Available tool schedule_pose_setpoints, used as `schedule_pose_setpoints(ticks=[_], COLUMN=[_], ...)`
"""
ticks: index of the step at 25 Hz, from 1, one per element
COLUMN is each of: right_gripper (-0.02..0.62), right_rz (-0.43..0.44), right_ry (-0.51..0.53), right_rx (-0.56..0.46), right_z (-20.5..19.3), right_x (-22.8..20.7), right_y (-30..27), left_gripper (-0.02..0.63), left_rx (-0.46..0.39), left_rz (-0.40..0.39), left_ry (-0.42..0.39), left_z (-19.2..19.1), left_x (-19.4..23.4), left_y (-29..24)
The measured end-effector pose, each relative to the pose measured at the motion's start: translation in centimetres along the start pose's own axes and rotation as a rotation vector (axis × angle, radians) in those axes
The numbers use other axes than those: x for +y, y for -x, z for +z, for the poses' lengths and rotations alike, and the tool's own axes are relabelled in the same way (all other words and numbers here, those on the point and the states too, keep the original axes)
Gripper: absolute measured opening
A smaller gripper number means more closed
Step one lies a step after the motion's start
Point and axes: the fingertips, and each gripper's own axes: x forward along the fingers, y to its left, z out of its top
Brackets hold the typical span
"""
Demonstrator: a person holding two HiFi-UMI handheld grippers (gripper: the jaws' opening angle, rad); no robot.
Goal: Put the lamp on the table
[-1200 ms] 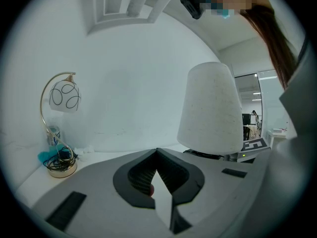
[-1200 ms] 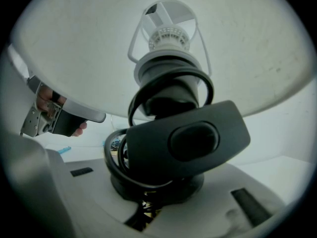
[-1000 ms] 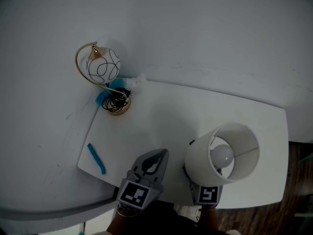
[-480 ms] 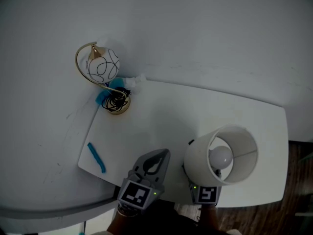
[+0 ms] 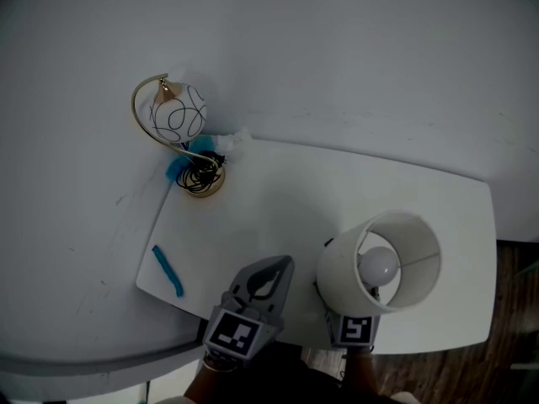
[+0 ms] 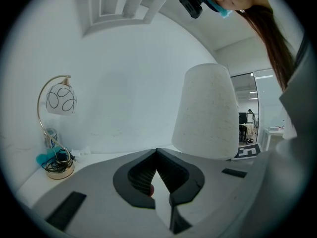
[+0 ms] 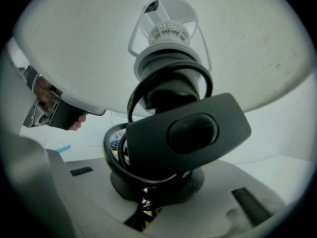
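A lamp with a white shade [image 5: 414, 286] and a bare bulb [image 5: 377, 265] stands upright over the front right of the white table [image 5: 295, 200]. My right gripper [image 7: 148, 202] is shut on its black base [image 7: 158, 185], with the cord and its black switch [image 7: 190, 133] looped in front. In the head view only that gripper's marker cube [image 5: 355, 331] shows below the shade. My left gripper [image 5: 274, 269] is shut and empty, just left of the lamp [image 6: 208, 113] near the front edge.
A small gold arc lamp [image 5: 178, 116] with a patterned globe stands at the table's back left corner, by a coiled cord and a blue item [image 5: 177, 168]. A blue strip [image 5: 167, 271] lies near the front left edge. A white wall lies behind, and wooden floor [image 5: 514, 310] to the right.
The lampshade has drifted slightly to the left. The left gripper has not moved.
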Motion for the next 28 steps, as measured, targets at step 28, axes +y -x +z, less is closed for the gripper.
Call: schedule_pose_setpoints(ticks=[28], right_gripper=[0.094], right_rz=[-0.002], right_ry=[0.018], right_rx=[-0.115], right_z=[2.2], right_x=[0.3], right_y=[-0.3], left_gripper=[-0.006], left_rx=[-0.012], left_rz=[-0.026], left_ry=[-0.013], left_z=[0.5], left_x=[-1.5], left_y=[1.2])
